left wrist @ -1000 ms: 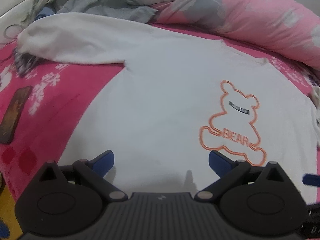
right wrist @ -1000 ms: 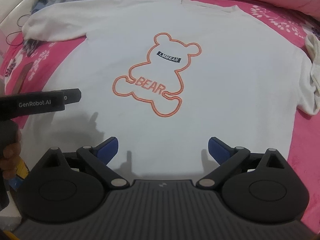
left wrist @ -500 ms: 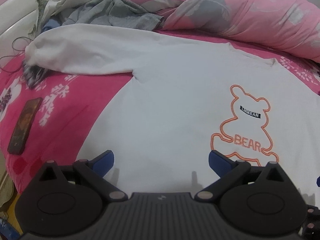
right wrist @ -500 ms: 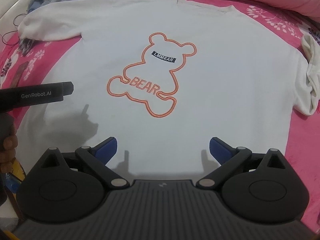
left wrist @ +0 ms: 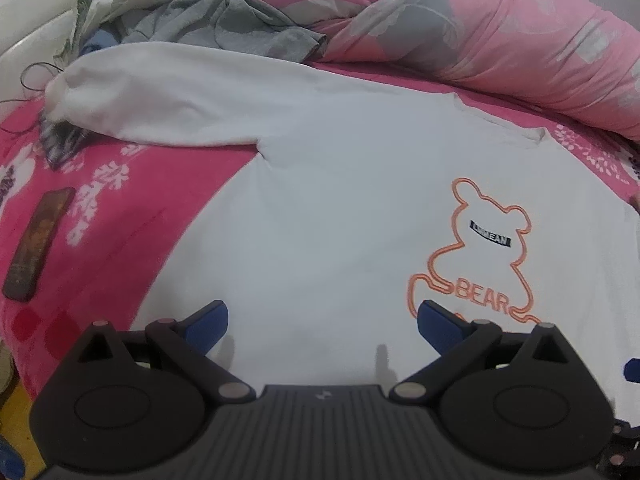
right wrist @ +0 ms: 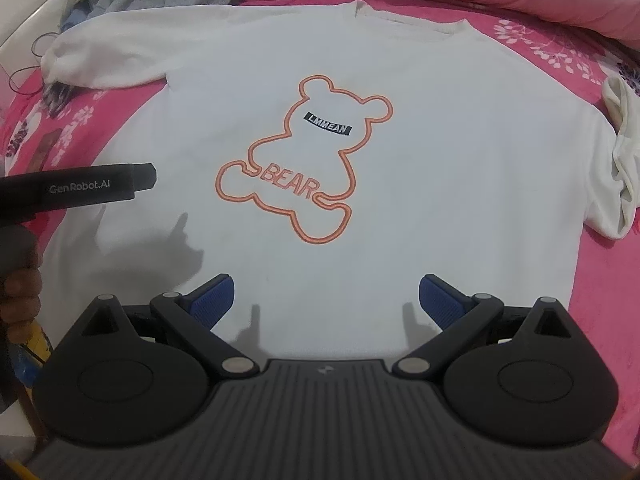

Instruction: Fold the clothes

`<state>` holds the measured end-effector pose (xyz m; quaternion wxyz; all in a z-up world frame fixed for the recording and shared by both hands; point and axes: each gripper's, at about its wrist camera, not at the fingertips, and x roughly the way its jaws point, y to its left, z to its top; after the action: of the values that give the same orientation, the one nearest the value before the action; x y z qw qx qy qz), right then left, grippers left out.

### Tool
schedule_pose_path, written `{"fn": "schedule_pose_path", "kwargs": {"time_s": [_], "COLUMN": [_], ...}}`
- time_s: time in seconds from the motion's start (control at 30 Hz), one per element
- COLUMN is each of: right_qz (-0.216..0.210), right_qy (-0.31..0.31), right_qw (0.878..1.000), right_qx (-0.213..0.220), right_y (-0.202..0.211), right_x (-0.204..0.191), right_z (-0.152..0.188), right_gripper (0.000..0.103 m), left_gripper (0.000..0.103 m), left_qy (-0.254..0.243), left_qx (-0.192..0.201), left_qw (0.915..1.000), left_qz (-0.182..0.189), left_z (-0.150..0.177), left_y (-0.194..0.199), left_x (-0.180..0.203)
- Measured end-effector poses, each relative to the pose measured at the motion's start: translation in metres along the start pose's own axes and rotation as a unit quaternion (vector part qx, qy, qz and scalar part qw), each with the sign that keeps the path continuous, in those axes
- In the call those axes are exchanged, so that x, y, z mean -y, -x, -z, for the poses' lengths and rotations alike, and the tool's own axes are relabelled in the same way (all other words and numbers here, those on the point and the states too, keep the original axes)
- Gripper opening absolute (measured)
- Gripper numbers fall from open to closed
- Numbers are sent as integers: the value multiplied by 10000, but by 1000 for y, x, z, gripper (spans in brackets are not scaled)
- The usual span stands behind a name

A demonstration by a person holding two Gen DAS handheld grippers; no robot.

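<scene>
Fingers (left wrist: 204,322) of left gripper (left wrist: 322,318) spread wide apart, holding nothing; fingers (right wrist: 212,298) of right gripper (right wrist: 326,298) likewise parted and empty, both hovering over the hem edge of white sweatshirt (right wrist: 400,92). Sweatshirt laid flat, front up, on pink bed (left wrist: 132,216), orange bear print (right wrist: 304,168) central. Left sleeve (left wrist: 168,100) stretched out sideways from the bear print; right sleeve (right wrist: 624,152) bunched up at the opposite side. Compared with a second ago: left view pulled back slightly, more of sleeve and far clutter showing, right view edged nearer the print, nothing gripped in between. Judged as lining up for a first fold, none started. Beyond the sweatshirt: grey clothes heap (left wrist: 240,20) and pink duvet (left wrist: 520,40) past the collar, dark phone (left wrist: 38,244) well out beyond the left sleeve.
</scene>
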<state>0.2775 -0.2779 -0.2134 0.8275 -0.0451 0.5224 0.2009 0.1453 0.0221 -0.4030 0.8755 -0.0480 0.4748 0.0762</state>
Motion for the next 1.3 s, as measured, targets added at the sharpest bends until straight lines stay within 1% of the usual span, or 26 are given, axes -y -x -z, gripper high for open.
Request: {"fn": "schedule_pose_path", "kwargs": {"time_s": [0.13,0.33,0.43,0.5,0.57,0.63,0.7,0.77,0.87,1.03,1.1,1.2,1.27,1.3], "right_qz": [-61,-94,-111,-122,-54,101,269,433,667,1165,1435,1873,2018,2082], "right_qy": [-21,-47,-61,-69,-56,-31,-42,-147,-403,-956,-1042,-1007,-817,-712], "right_qw": [10000,9998,9996,9994,9989,9974,9951,9924,9884,9772,9731,9676,9679,9680], "right_qx": [41,191,266,316,470,707,947,1138,1300,1498,1472,1361,1259,1208], "right_y": [2,9,13,15,20,27,34,40,44,53,52,46,33,26], "right_x": [3,10,13,15,21,29,39,55,86,158,186,227,243,251], "right_z": [-1,-5,-8,-9,-18,-30,-41,-50,-59,-70,-77,-91,-100,-105], "right_gripper": [99,99,99,99,99,99,99,99,99,98,98,98,95,92], "left_gripper": [102,102,102,101,101,101,102,101,101,101,100,95,90,89], "left_qy": [-42,-32,47,11,-92,-217,-376,-545,-789,-1152,-1308,-1446,-1509,-1540], "left_qx": [-56,-32,20,98,218,340,361,390,514,710,736,683,613,578], "left_qw": [9999,9998,9996,9995,9992,9985,9976,9962,9936,9885,9862,9844,9837,9832], "left_qz": [94,198,279,287,313,362,461,553,630,679,693,728,769,789], "left_z": [3,3,-2,-7,-13,-18,-24,-30,-39,-49,-49,-46,-42,-40], "left_y": [-1,1,5,8,10,11,7,2,-3,-21,-27,-35,-40,-42], "left_x": [3,7,8,11,18,27,41,55,79,122,138,155,162,165]}}
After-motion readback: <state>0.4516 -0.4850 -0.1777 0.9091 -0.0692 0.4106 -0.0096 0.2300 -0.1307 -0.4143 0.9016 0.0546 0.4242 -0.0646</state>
